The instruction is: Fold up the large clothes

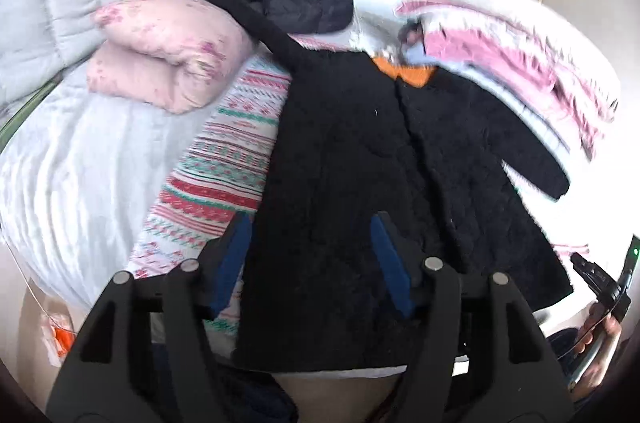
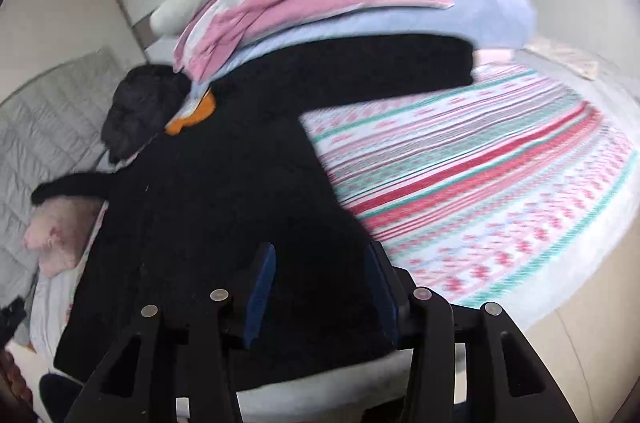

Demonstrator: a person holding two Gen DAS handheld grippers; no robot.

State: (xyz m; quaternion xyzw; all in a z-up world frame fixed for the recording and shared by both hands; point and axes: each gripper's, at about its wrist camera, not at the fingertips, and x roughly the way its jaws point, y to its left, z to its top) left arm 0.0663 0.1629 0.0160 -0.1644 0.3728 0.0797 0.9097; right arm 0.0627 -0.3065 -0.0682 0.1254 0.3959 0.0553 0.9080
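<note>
With both my left gripper (image 1: 310, 263) and right gripper (image 2: 320, 287) released above the black coat (image 1: 360, 151), I should reach for a sleeve beside its orange collar (image 1: 404, 73).

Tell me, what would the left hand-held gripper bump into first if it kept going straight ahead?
Most likely the black coat spread on the bed: the open left hand-held gripper points down at its lower half. How far off it is, the view does not show.

Black fleece coat (image 1: 340, 159) — orange lining at the collar — lies flat, sleeves spread, on the striped blanket (image 1: 224, 159).
</note>
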